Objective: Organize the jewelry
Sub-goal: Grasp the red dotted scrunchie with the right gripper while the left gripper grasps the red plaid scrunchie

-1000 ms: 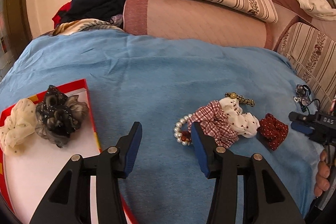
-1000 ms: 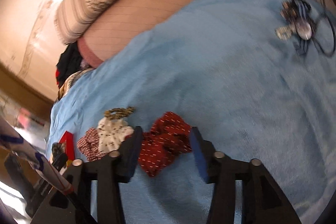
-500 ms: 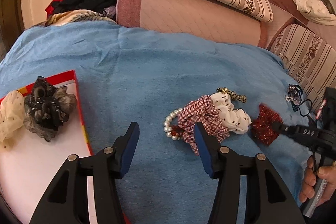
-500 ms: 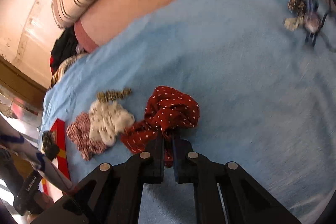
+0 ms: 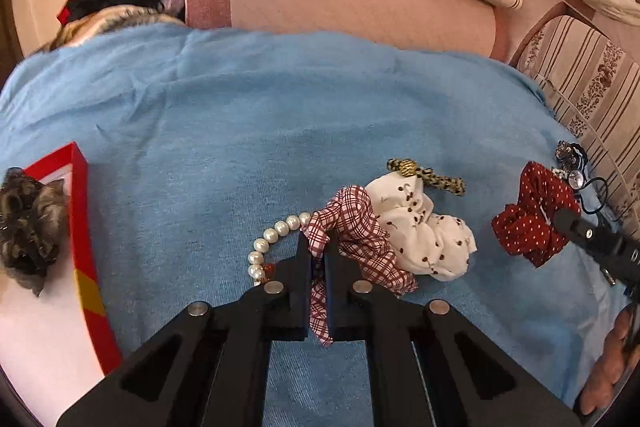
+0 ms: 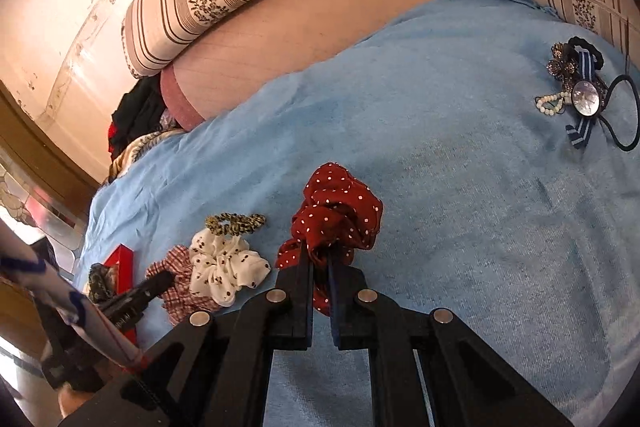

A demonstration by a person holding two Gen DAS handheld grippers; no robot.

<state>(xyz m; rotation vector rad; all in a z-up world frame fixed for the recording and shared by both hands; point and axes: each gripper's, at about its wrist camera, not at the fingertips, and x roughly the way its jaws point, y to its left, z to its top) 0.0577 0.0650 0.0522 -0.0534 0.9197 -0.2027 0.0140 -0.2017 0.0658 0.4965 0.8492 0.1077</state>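
The left claw (image 5: 319,259) has closed on the plaid scrunchie (image 5: 352,227); the right claw (image 6: 320,263) has clamped the red dotted scrunchie (image 6: 336,211).

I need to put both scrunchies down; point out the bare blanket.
Bare blue blanket runs between the red tray and the pearl bracelet, back to the pink bolster. Another patch lies between the red dotted scrunchie and the hair-tie cluster. Crowded: around the plaid scrunchie and white scrunchie.
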